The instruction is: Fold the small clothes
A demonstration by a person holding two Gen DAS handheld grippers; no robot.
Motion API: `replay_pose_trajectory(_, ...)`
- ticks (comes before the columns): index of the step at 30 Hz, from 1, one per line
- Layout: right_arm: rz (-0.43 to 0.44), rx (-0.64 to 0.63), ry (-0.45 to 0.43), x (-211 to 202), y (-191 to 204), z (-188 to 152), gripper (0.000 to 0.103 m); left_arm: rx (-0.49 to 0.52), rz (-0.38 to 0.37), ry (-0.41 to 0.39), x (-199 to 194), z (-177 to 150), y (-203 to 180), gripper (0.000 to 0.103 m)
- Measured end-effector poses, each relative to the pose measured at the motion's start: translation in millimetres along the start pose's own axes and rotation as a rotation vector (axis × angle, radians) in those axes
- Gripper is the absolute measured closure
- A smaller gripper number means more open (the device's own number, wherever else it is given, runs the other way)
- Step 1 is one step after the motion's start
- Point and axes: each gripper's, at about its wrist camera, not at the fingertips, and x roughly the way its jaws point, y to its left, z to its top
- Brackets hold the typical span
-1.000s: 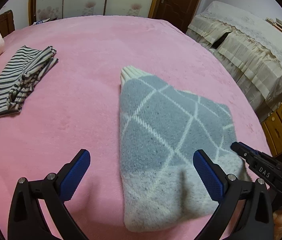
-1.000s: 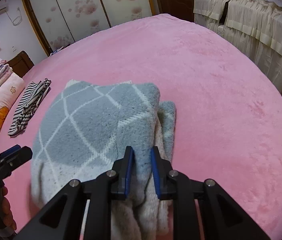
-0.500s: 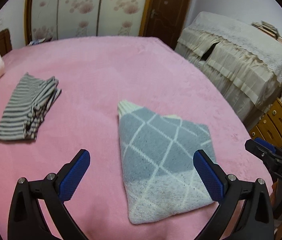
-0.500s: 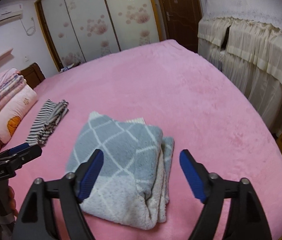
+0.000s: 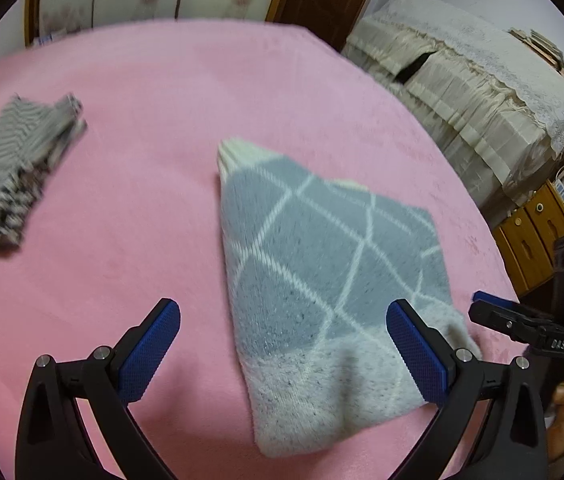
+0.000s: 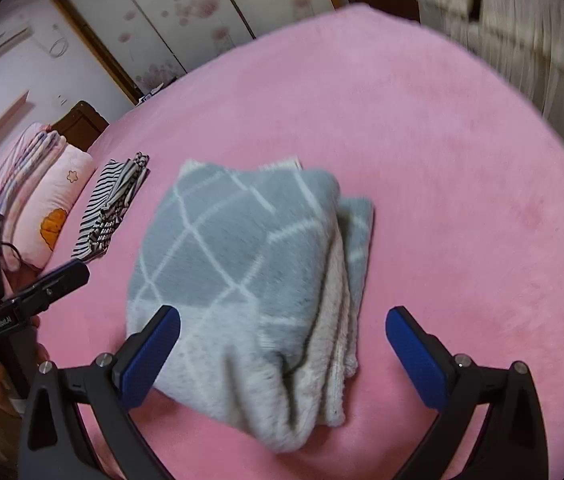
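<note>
A folded grey knit garment with white diamond lines (image 5: 321,272) lies on the pink bed (image 5: 162,120). It also shows in the right wrist view (image 6: 242,272), its layered edges facing right. My left gripper (image 5: 282,356) is open and empty, just above the garment's near end. My right gripper (image 6: 282,356) is open and empty over the garment's near edge. The right gripper's tip (image 5: 521,320) shows at the garment's right in the left wrist view; the left gripper's tip (image 6: 54,284) shows at its left in the right wrist view.
A folded black-and-white striped garment (image 5: 14,176) lies at the bed's far left, also in the right wrist view (image 6: 110,208). Pink pillows (image 6: 50,208) lie beyond it. A cream covered cabinet (image 5: 481,92) and wooden drawers (image 5: 533,240) stand right of the bed.
My right gripper opened and let go of the grey garment's edge, then pulled back. Both grippers then moved closer to the garment again. The garment stays folded in place.
</note>
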Motion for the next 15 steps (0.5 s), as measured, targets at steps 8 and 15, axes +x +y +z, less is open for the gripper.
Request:
replay_pose_trajectory(8, 0.167, 0.136, 0.093, 50, -37, 2, 0.000, -0.111, -0.160, 0.131, 68, -9, 22, 0.000)
replay_pose_trajectory(15, 0.225, 0.138, 0.129, 78, -43, 8, 0.000, -0.163, -0.265, 0.169, 101, -22, 32, 0.000)
